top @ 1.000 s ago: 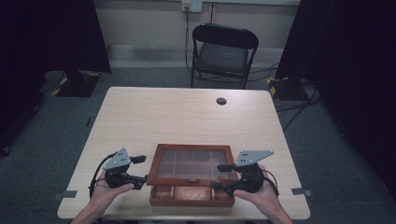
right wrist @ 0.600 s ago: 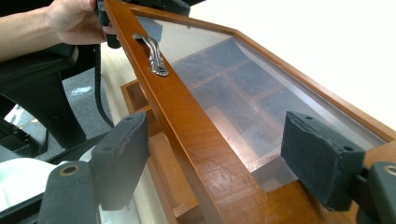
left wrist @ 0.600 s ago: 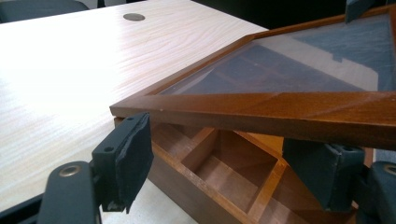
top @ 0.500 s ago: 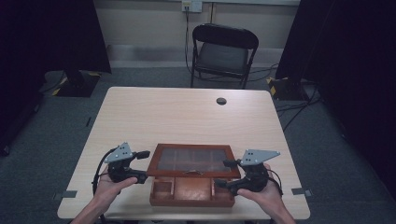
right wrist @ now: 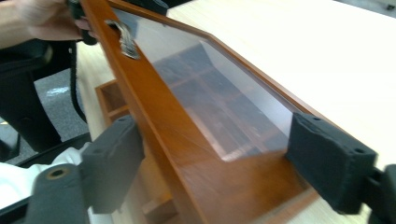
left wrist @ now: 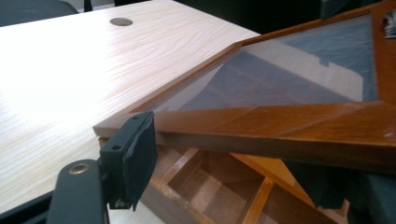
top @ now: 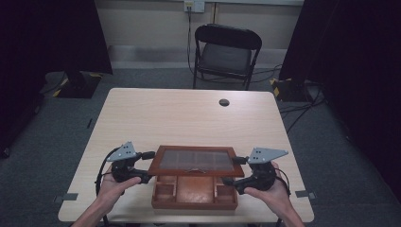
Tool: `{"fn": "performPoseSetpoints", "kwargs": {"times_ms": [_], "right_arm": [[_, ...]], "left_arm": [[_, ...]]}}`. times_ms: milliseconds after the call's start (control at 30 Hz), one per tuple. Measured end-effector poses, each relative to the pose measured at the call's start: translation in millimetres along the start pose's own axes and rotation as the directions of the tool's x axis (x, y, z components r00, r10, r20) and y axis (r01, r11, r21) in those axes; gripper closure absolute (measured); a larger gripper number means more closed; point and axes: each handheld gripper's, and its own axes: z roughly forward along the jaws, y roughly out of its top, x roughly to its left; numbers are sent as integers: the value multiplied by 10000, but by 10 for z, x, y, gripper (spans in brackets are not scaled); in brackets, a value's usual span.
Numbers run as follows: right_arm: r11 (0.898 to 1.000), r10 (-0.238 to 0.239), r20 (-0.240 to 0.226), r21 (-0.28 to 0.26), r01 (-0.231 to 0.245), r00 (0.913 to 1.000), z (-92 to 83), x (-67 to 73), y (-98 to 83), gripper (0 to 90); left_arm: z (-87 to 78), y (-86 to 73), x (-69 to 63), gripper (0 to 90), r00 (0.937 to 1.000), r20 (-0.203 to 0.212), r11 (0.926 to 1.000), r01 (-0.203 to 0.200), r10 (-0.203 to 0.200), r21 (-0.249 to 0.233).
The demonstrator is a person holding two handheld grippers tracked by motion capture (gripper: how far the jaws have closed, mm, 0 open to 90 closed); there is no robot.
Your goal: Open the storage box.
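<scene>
At the tabletop's six o'clock edge the glazed lid hangs half-raised over its box, long axis nine-to-three, the left gripper closing on its nine o'clock end and the right gripper, jaws spreading, straddling the three o'clock end unpressed.

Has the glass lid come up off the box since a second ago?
Yes. The glass lid has swung up on its far edge; its near edge, once over the wooden box's front compartments, now leaves them uncovered.
</scene>
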Motion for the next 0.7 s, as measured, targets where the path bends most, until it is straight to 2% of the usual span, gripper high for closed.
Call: {"fn": "performPoseSetpoints", "kwargs": {"times_ms": [133,200,333,400,433,533,600,700], "right_arm": [[10000,43,105,-68,-43,9999,-16,-38,-9,181],[9999,120,226,-120,-118,9997,-27,-70,-20,182],[9996,228,380,-181,-221,9990,-22,-116,-26,183],[9996,261,389,-151,-255,9989,-15,-139,-18,182],[9996,264,395,-135,-259,9989,-11,-146,-10,187],[9992,350,416,-196,-342,9985,-2,-158,2,193],[9987,430,468,-281,-417,9980,25,-186,5,200],[9975,525,587,-495,-496,9969,47,-218,-5,233]], "left_arm": [[3,21,4,274,9999,-37,9999,117,-117,-93],[5,39,7,280,9999,-107,9999,-129,128,-115],[14,61,8,281,9999,-138,9998,18,-21,-201],[12,67,19,281,9999,-133,9998,-36,33,-170],[10,80,23,283,9999,-121,9999,80,-82,-151],[10,101,36,287,9999,-125,9999,46,-47,-135],[16,132,52,288,9999,-69,9998,151,-152,-115],[15,165,61,292,9999,-61,9999,83,-84,-116]]}}
